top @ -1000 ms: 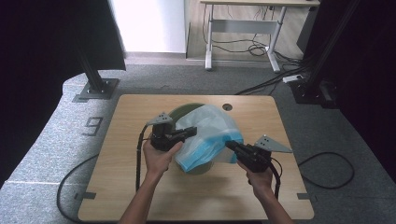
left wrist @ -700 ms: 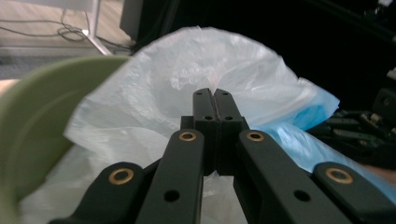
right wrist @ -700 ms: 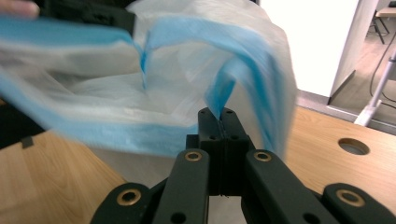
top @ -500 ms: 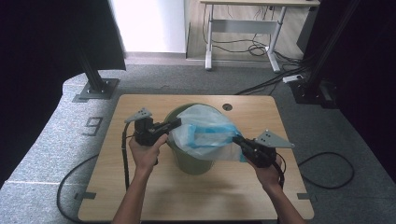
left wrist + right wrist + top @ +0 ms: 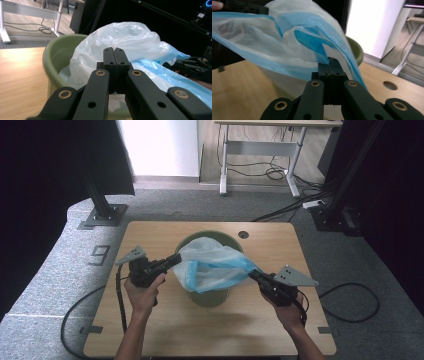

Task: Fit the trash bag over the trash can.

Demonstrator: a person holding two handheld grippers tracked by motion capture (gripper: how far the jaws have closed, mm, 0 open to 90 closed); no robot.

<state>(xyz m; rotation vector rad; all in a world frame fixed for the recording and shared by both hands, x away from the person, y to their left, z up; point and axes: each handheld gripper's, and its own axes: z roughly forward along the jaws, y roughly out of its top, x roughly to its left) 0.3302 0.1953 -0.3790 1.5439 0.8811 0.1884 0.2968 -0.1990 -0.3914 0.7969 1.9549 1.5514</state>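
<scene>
Both tongs are clamped fully closed on the bag (image 5: 212, 267), one at each end of its mouth. Right tongs (image 5: 255, 275) pinch the blue hem, jaws pressed flat together in the right gripper view (image 5: 329, 65). Left tongs (image 5: 176, 259) grip the opposite white edge; in the left gripper view (image 5: 115, 53) the jaws meet with film bunched between them.

The bag hangs stretched between the two, over the green bin (image 5: 216, 296), which stands mid-table (image 5: 150, 320). Its body billows above the rim and part of it drapes down the near outside wall. The far rim (image 5: 207, 235) is bare, so the liner isn't seated yet.

Step in hand looks like opening the bag mouth and fitting it over the bin.

To do it well:
- Keep both grips tight; the film is thin and slippery, and a partial pinch would likely slide out under tension.
- Pull the hands apart evenly so the mouth opens wider than the rim. One-sided pull would probably tip or drag the bin, which looks light.
- Get the sagging body inside the bin first, then lower the hem around the rim, near side then far.
- Avoid jerks; stretched film could tear at the pinch points.
- Watch the cables (image 5: 120, 305) trailing across the table near the bin.
</scene>
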